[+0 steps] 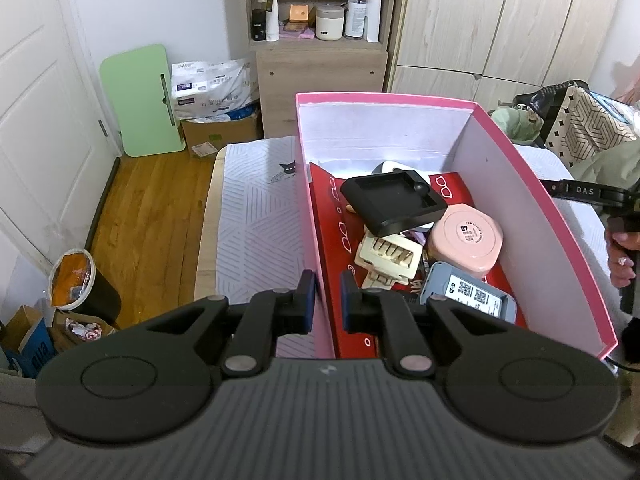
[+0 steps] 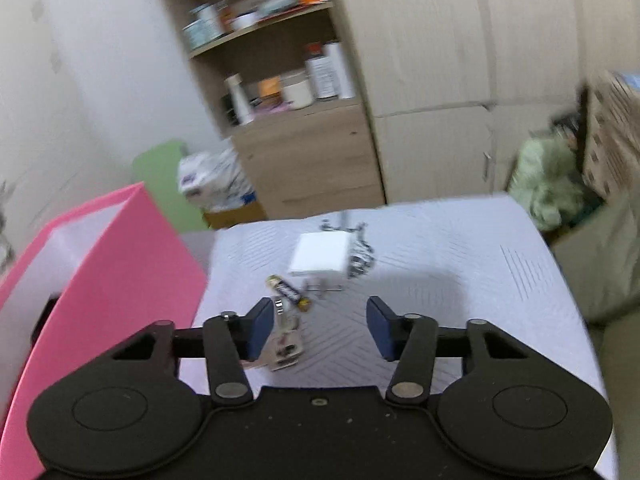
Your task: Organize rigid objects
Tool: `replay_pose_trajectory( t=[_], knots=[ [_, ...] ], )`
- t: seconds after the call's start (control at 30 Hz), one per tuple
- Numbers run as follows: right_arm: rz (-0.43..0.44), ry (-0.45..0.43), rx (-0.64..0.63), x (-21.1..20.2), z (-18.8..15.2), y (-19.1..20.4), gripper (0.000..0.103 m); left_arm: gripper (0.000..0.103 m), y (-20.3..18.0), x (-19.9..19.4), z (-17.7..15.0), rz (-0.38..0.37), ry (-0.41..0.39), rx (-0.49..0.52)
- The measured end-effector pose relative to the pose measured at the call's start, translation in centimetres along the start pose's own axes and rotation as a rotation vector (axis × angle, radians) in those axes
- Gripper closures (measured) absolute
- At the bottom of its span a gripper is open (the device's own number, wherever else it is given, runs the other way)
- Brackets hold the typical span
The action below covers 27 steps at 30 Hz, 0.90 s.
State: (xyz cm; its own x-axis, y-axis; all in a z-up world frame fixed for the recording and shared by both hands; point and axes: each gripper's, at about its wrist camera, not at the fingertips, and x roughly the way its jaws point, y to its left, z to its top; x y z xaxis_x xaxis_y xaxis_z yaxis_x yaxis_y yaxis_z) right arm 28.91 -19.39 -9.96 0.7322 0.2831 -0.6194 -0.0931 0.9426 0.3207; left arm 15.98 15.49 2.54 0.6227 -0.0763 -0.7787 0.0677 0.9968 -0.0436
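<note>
A pink box (image 1: 560, 216) stands on the white patterned table cover (image 1: 256, 216). Inside lie a black tray (image 1: 394, 204), a pink round case (image 1: 466, 240), a cream hair clip (image 1: 390, 256) and a grey-blue device (image 1: 470, 298), all on a red carton (image 1: 332, 236). My left gripper (image 1: 327, 280) is shut on the box's left wall. To the right of the pink box (image 2: 120, 264), my right gripper (image 2: 320, 328) hangs open over the cover with nothing between its pads. Ahead of it lie a white charger cube (image 2: 320, 256) and a battery (image 2: 288, 292). A small blurred item (image 2: 286, 348) lies by the left fingertip.
A wooden shelf cabinet (image 1: 320, 64) and a wardrobe (image 1: 500, 20) stand behind the table. A green board (image 1: 140, 100) and a lined bin (image 1: 80, 280) are on the floor to the left. Bags (image 1: 580, 120) crowd the right side. A hand (image 1: 620, 256) shows at the right edge.
</note>
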Motion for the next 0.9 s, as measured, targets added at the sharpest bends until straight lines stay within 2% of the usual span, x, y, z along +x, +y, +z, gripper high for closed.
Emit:
replay_pose_trajectory(
  t=[0.1,0.27,0.3,0.33,0.4,0.5,0.6,0.8,0.9],
  knots=[
    [0.059,0.03,0.054,0.7,-0.6,-0.3,0.052,0.092,0.0,0.0,0.0,-0.001,0.002,-0.002],
    [0.099,0.037,0.079,1.3,-1.1,0.3,0.06,0.092,0.1,0.1,0.2,-0.001,0.01,-0.002],
    [0.114,0.049,0.089,1.8,-1.0,0.1,0.068,0.092,0.1,0.2,0.2,0.001,0.011,-0.002],
    [0.115,0.056,0.098,2.1,-1.0,0.0,0.083,0.092,0.0,0.2,0.2,0.002,0.012,0.0],
    [0.118,0.065,0.109,2.6,-1.1,-0.1,0.095,0.092,0.0,0.2,0.2,0.002,0.011,0.001],
    [0.151,0.036,0.162,2.6,-1.3,-0.7,0.097,0.092,0.0,0.2,0.2,0.001,0.012,-0.002],
    [0.186,-0.003,0.162,1.4,-1.2,-0.7,0.097,0.092,0.0,0.2,0.2,0.001,0.013,-0.001],
    [0.356,-0.014,0.162,-1.3,0.2,1.2,0.097,0.091,0.0,0.3,0.1,0.005,0.014,-0.004],
    [0.394,-0.04,0.125,-3.0,0.8,2.8,0.097,0.088,0.0,0.4,0.0,0.001,0.008,-0.001]
  ],
)
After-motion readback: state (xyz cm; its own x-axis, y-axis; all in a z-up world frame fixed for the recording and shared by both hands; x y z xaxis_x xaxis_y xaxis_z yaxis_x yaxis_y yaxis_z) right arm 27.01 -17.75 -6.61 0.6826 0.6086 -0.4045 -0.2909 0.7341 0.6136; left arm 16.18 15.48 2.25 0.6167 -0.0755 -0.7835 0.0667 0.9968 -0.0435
